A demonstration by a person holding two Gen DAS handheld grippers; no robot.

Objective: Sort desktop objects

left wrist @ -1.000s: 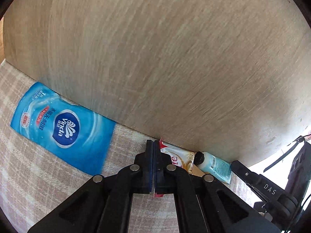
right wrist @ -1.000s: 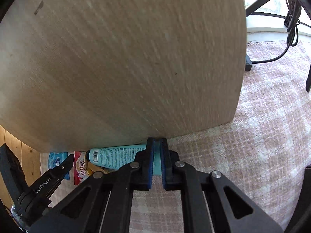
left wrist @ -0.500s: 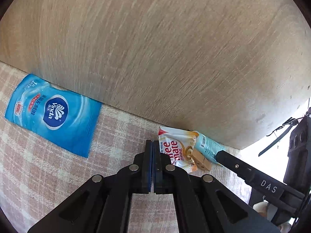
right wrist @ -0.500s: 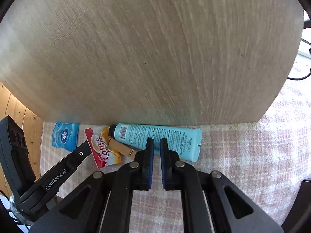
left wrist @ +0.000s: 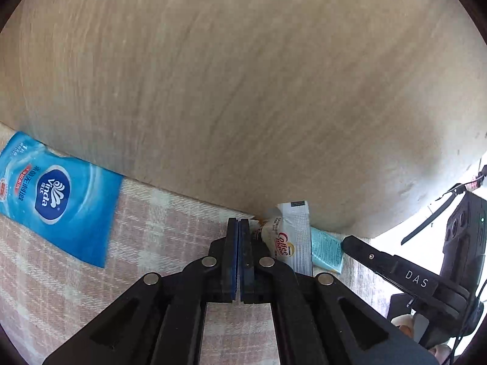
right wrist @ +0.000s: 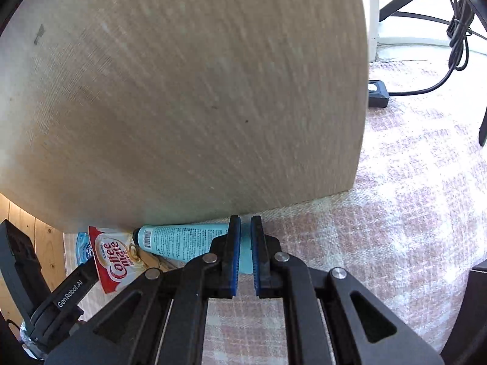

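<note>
My left gripper (left wrist: pixel 239 225) is shut above the pink plaid cloth (left wrist: pixel 152 243). A Coffee-mate sachet (left wrist: pixel 284 243) sits right against its right finger; I cannot tell whether a corner is pinched. A blue Vinda tissue pack (left wrist: pixel 57 200) lies flat to the left. My right gripper (right wrist: pixel 245 222) is nearly closed, with a narrow slit between its pads. The flat end of a light blue tube (right wrist: pixel 182 240) shows behind that slit. The tube lies along the foot of a pale wooden board (right wrist: pixel 182 91). The sachet (right wrist: pixel 115 258) and a wooden clothespin (right wrist: pixel 150 260) lie at the tube's cap end.
The pale board (left wrist: pixel 243 91) stands across the back of both views. A black adapter (right wrist: pixel 377 91) with its cable lies beyond the board's right edge. The left gripper's body (right wrist: pixel 70 292) shows at lower left, and the right gripper's body (left wrist: pixel 411 276) at the far right.
The left gripper has slid right, closer to the sachet, which now looks turned and shows a white side. In the right view, the fingertips went from the tube's middle to its flat end.
</note>
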